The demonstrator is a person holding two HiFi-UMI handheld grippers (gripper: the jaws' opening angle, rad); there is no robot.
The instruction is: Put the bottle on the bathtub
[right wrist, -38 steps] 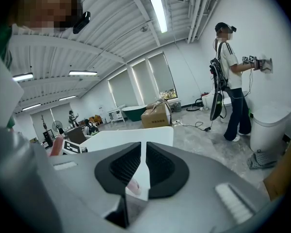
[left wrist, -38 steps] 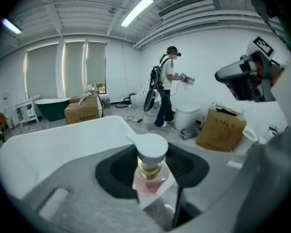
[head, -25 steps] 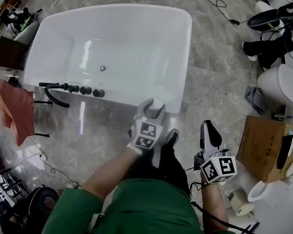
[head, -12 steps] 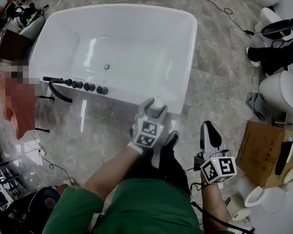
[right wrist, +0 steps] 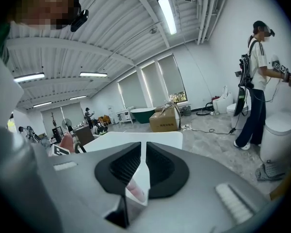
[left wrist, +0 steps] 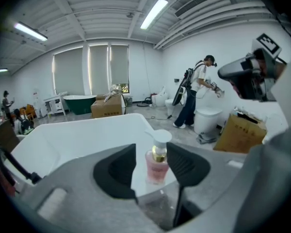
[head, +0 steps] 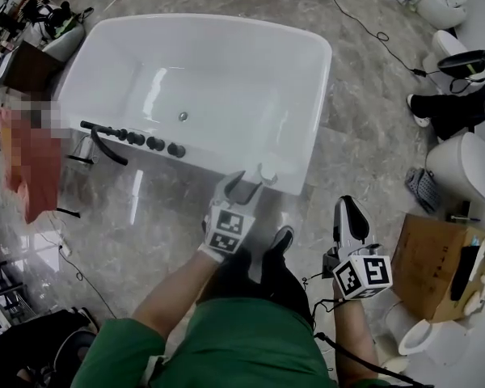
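A pink bottle (head: 268,174) with a white pump cap stands upright on the near right corner of the white bathtub's rim (head: 317,95). My left gripper (head: 248,181) is just short of it on the near side, open. In the left gripper view the bottle (left wrist: 157,164) stands on the tub rim (left wrist: 87,130) beyond the tips of that gripper (left wrist: 150,150), with a gap on each side. My right gripper (head: 347,207) hangs over the floor to the right of the tub, shut and empty. Its jaws meet in the right gripper view (right wrist: 143,147).
Black tap fittings (head: 133,138) line the tub's near rim at the left. The person's shoes (head: 279,241) stand on the grey floor below the bottle. A cardboard box (head: 432,253) and white toilets (head: 461,156) crowd the right side. A red cloth (head: 32,164) hangs at far left.
My left gripper has drawn back from around the bottle toward the person, leaving the bottle standing on the rim. The right gripper stays shut in about the same place.
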